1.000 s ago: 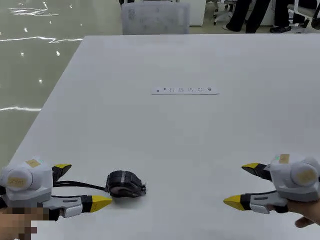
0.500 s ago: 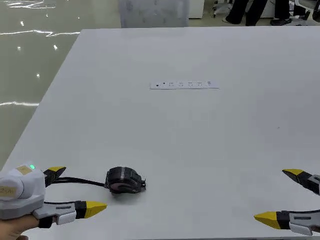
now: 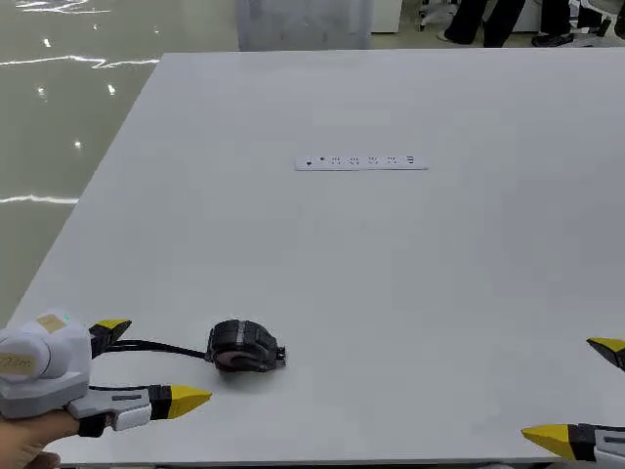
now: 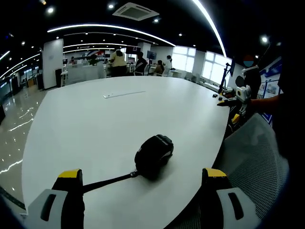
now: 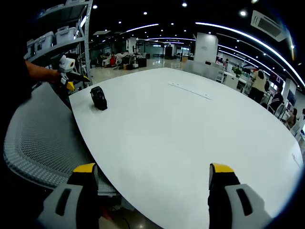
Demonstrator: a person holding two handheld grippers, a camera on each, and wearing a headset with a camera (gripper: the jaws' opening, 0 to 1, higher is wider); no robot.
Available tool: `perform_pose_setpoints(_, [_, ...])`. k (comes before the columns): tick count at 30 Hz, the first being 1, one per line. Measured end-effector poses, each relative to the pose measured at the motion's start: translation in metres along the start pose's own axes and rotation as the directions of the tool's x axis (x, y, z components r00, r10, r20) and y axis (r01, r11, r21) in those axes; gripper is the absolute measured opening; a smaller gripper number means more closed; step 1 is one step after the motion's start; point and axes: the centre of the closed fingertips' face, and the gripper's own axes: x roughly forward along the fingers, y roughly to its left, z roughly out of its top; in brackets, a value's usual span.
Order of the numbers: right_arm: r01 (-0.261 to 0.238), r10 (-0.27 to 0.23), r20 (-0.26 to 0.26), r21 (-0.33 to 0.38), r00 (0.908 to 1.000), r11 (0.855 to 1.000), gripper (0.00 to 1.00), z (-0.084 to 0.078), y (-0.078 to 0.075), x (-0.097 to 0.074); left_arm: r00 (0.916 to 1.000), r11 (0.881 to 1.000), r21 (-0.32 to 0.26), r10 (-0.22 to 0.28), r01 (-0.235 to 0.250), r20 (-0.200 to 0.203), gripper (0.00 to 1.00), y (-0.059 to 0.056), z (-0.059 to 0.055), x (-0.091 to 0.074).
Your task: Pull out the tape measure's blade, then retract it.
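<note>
My left gripper (image 3: 156, 362) gaped beside the tape measure (image 3: 244, 347) at the table's (image 3: 391, 283) lower-left edge; my right gripper (image 3: 571, 391) gaped lower right.

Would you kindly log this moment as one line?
left gripper open, facing tape measure | right gripper open, apart | tape measure ungripped

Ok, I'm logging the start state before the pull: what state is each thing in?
left gripper: open, empty
right gripper: open, empty
tape measure: blade retracted, lying on the table
strap: laid out toward the left gripper
</note>
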Motion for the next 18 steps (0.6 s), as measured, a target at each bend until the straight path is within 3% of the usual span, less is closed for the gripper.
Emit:
perform_pose_setpoints(4, [-0.005,0.005,0.011,-0.002,0.9999,1.0,0.98,0.007,-0.001,0.001,0.9998,1.0,-0.001,0.008,-0.008,-0.016,1.0,0.002,-0.007,-0.002])
perform_pose_setpoints(18, [-0.02,0.02,0.025,-0.005,0.9995,1.0,0.97,0.016,0.0,0.003,1.0,1.0,-0.008,0.007,-0.007,-0.003,1.0,-0.002,-0.009,-0.006])
